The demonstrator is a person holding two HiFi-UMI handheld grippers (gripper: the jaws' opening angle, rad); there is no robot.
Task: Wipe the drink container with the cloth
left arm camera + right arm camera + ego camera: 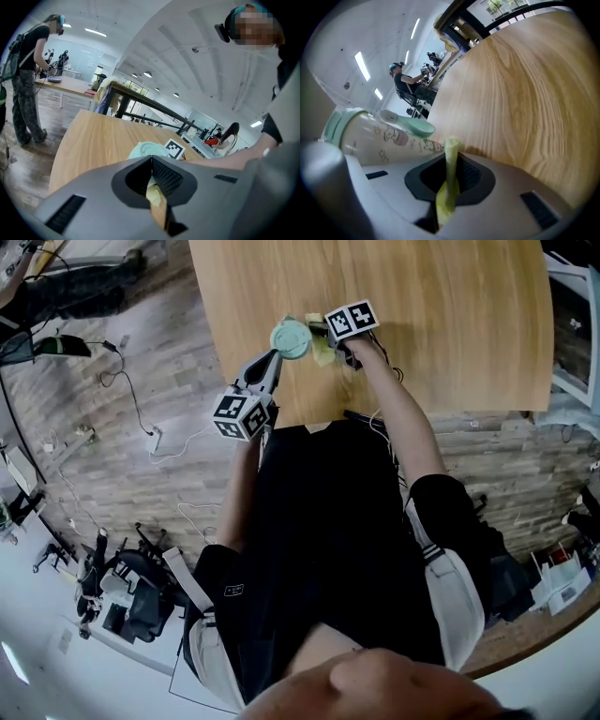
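While the right claw (451,161) pinched the soft, limp cloth (446,197), the left claw (151,161), jaws shut, sat at the cup (291,337) near the counter's (450,324) near edge. Light, smooth and likely tippy, the cup wanted steadying by its body.

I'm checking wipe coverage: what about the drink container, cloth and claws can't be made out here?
Drink container: base hidden behind the right claw and its housing, right gripper view; head view shows only the lid.
Cloth: mostly buried in the shut right claw; contact with the container unseen.
Left claw: shut; its own body hides whether it pinches anything, left gripper view.
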